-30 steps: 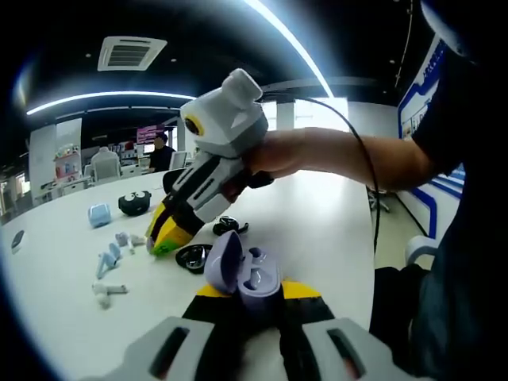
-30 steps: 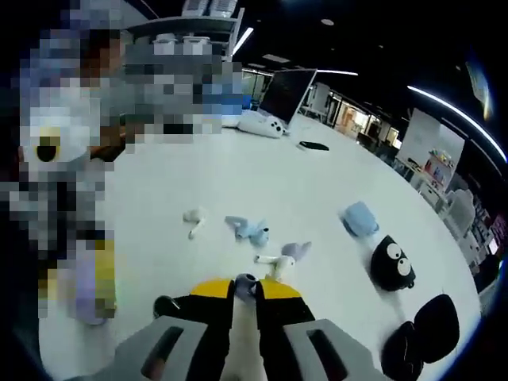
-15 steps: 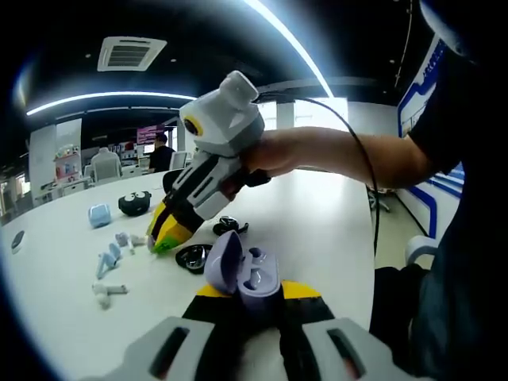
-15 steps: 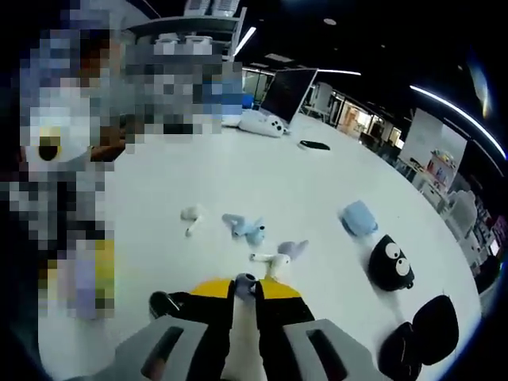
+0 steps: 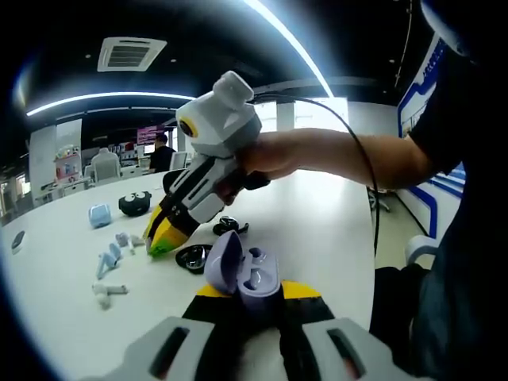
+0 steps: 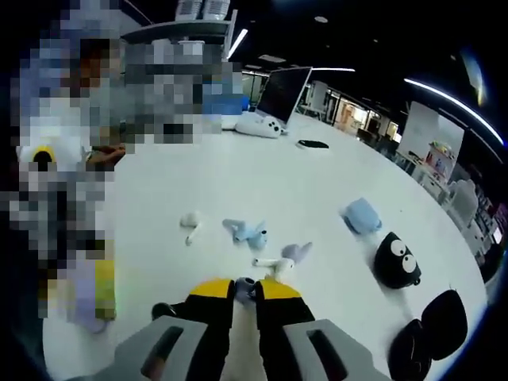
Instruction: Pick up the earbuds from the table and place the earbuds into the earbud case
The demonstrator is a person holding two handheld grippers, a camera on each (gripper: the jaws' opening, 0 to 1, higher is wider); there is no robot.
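The left gripper [image 5: 252, 295] grips the open lilac plastic earbud case [image 5: 244, 274], while the right gripper [image 6: 244, 287], jaws nipping a small lilac earbud [image 6: 245, 282], hangs just beyond it above the white table [image 6: 238, 178].

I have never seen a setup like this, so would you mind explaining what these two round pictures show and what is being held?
A person holds a two-jaw gripper in each hand, and each carries a fisheye camera looking along its jaws. In the left gripper view, the left gripper holds an open purple earbud case, and the right gripper, held by a hand, reaches over the white table. In the right gripper view, its jaws are closed on a small purple earbud. On the table lie loose earbuds, a blue case and a black case with eyes.
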